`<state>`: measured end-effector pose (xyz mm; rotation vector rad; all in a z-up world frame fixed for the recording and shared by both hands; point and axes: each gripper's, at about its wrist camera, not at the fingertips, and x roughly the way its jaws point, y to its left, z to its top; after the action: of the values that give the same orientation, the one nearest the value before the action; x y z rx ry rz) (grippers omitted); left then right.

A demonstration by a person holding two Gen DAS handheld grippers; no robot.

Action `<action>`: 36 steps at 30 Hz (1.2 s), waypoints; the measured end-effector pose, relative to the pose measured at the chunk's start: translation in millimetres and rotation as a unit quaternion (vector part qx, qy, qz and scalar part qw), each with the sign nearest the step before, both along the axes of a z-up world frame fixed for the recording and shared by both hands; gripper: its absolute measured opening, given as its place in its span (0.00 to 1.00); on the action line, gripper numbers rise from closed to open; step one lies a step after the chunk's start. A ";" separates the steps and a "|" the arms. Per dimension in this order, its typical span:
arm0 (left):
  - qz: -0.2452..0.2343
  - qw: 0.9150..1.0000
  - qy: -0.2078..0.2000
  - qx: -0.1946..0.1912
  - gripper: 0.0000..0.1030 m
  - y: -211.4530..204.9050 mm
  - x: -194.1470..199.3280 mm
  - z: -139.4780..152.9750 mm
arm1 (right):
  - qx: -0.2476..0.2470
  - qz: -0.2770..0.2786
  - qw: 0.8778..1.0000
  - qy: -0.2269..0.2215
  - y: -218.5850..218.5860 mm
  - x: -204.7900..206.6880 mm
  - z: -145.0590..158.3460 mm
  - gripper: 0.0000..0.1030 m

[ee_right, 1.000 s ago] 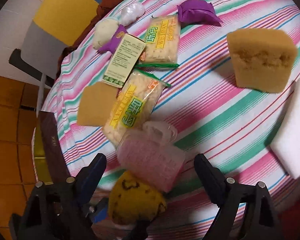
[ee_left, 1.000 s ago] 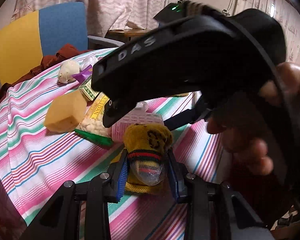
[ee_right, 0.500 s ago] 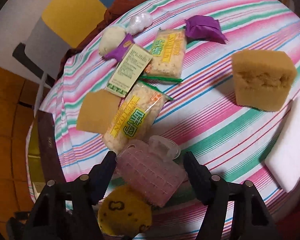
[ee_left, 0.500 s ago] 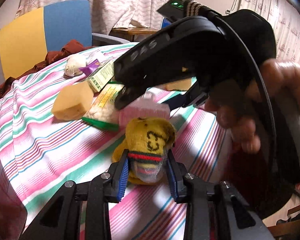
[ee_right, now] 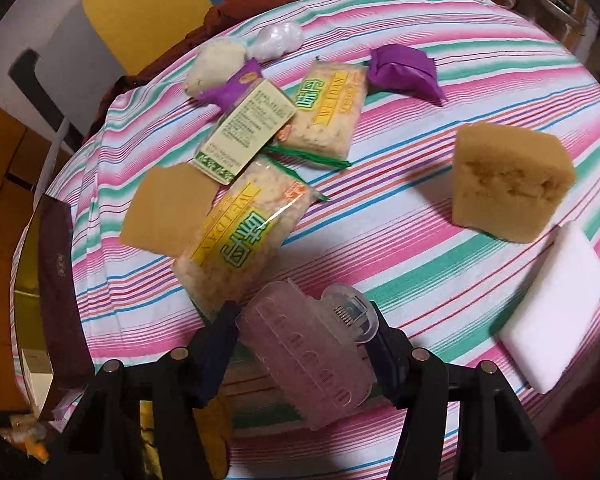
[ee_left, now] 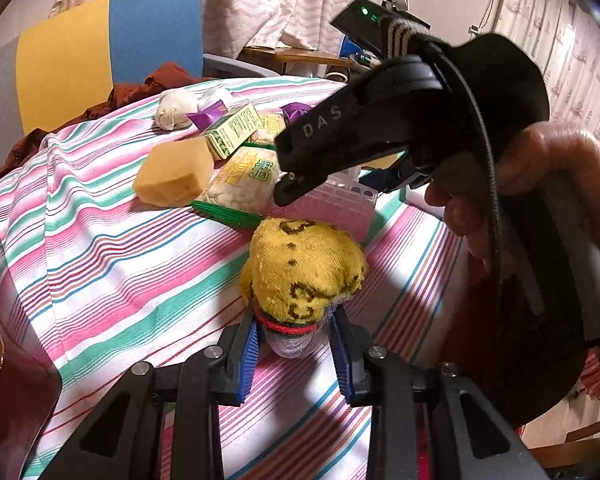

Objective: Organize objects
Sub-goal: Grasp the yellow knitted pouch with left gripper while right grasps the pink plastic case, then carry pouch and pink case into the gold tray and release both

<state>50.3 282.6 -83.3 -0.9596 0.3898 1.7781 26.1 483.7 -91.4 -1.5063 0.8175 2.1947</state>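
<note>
Lifted now, translucent pink case [ee_right: 308, 364] sits tilted in right tool [ee_right: 304, 344].

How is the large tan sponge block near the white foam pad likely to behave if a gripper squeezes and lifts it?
The sponge block looks porous, with a pitted face, so it probably compresses under the fingers and weighs little for its bulk. Its flat faces on the striped tablecloth suggest it would slide rather than roll if pushed.

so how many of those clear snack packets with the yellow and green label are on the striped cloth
2. One clear snack packet lies just ahead of the right gripper, beside a tan sponge slab. The other lies farther back, next to the pale green carton. Others may be hidden.
</note>
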 end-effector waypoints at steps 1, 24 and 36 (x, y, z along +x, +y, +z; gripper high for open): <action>0.002 1.000 0.000 0.002 0.30 -1.5 -1.2 1.3 | 0.002 -0.001 1.000 0.003 0.5 0.5 1.5 0.60; 0.240 0.965 0.044 0.095 0.30 -149.2 -78.6 89.0 | -0.018 0.156 0.964 0.214 -122.6 -46.3 104.8 0.60; 0.447 0.890 0.071 0.051 0.47 -283.3 -139.0 74.0 | -0.007 0.264 0.945 0.193 -244.2 -135.8 104.2 0.75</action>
<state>-88.6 -0.7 -9.3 -1.0119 -0.1010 2.6796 -109.7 239.6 12.8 -1.4431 0.5759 2.9507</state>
